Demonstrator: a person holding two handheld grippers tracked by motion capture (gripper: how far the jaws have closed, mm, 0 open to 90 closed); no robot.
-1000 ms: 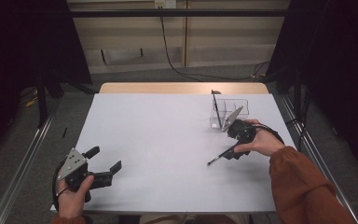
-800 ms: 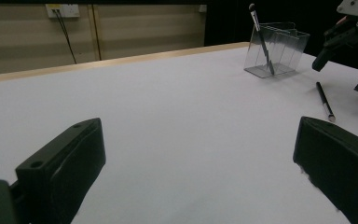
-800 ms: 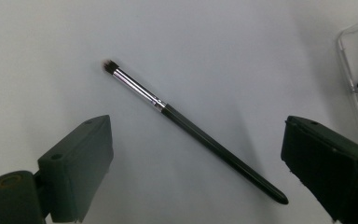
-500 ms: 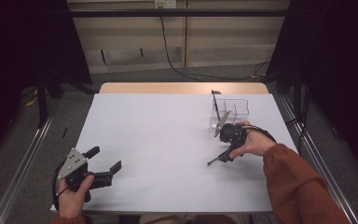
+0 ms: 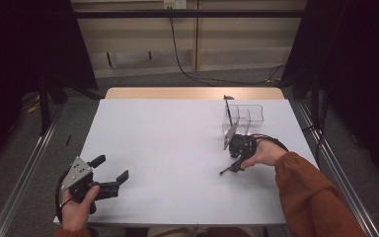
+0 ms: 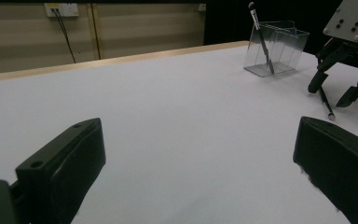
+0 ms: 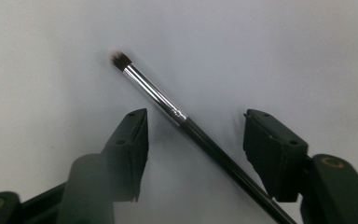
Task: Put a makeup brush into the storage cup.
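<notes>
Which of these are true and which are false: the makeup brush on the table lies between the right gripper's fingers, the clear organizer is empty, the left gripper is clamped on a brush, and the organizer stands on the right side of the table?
1. The makeup brush on the table lies between the right gripper's fingers. True; the fingers have just been closing, but the pads do not press on it yet.
2. The clear organizer is empty. False: a second brush leans in it.
3. The left gripper is clamped on a brush. False: its fingers stand wide apart with nothing between them.
4. The organizer stands on the right side of the white table. True, toward the far edge.
</notes>
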